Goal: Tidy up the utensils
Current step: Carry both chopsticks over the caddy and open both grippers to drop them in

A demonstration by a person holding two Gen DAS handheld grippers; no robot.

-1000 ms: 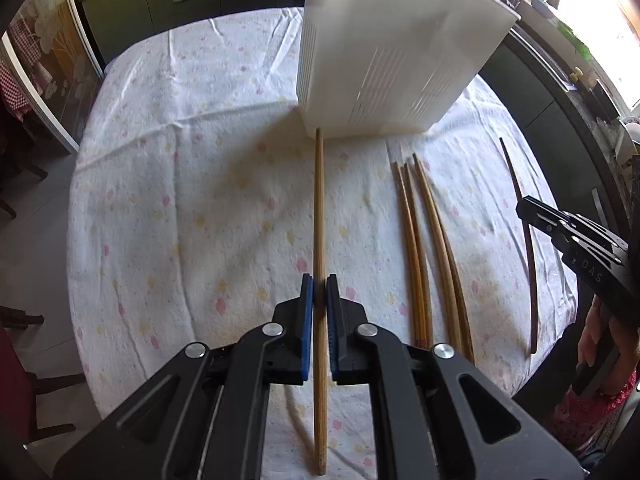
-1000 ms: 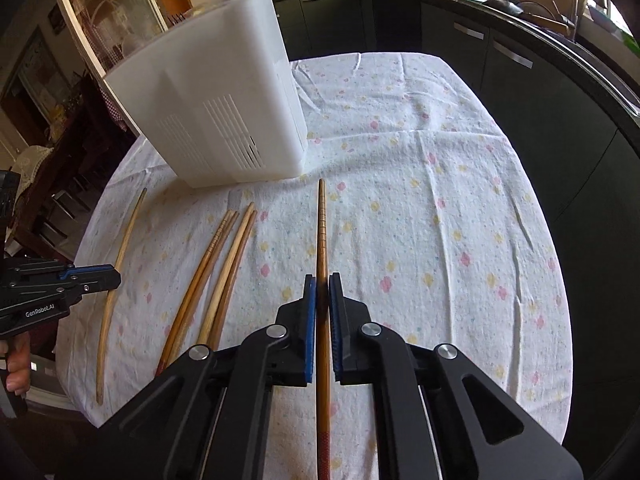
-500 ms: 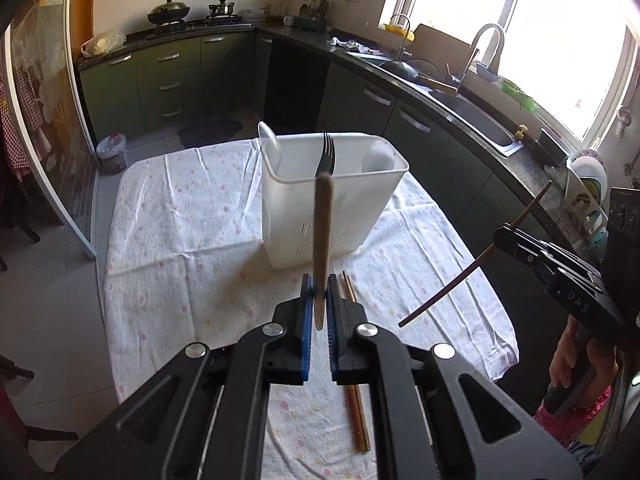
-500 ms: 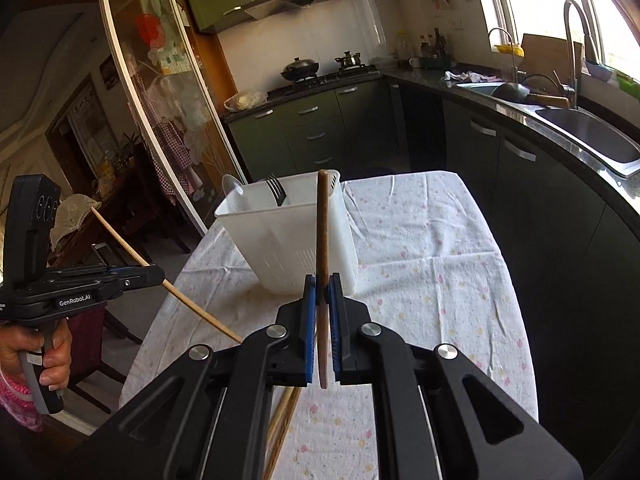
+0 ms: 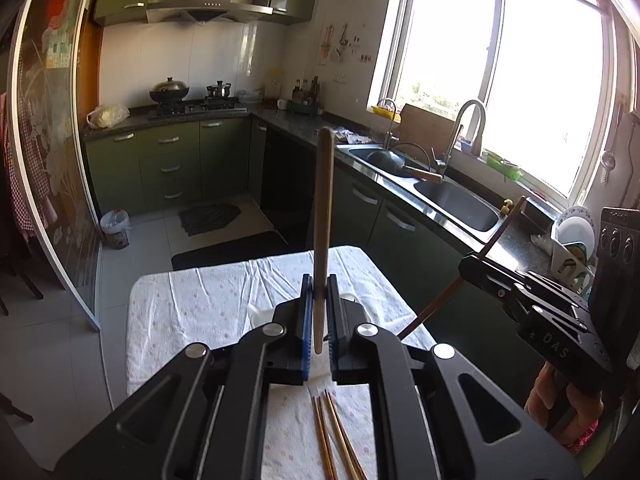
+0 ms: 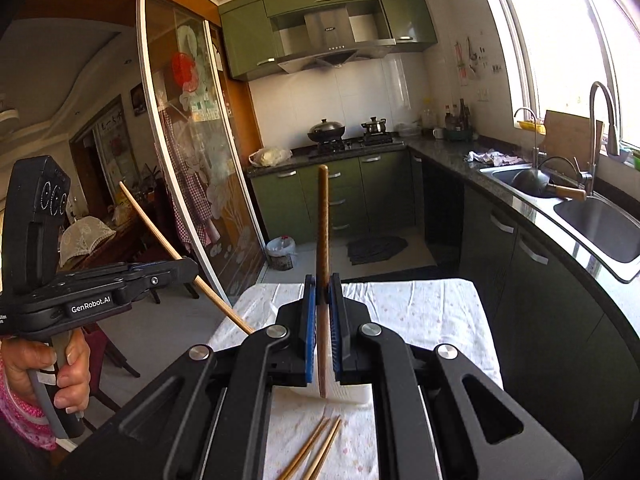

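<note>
Your left gripper [image 5: 319, 304] is clamped on a pale wooden chopstick [image 5: 322, 216], which stands nearly upright between the blue pads, its lower end poking out just below them; your right gripper [image 6: 324, 304] is likewise closed on a darker chopstick [image 6: 322, 240], also close to upright, its tip hanging under the jaws. Both grippers sit high above the table [image 5: 192, 304] with its flowered cloth; the loose chopsticks [image 5: 336, 436] lie on that cloth below, near your edge, close together. The white utensil holder [image 5: 256, 314] is mostly hidden behind the left gripper's fingers, only a bit of its rim showing. Your left hand [image 6: 60, 372] grips its handle at the side.
</note>
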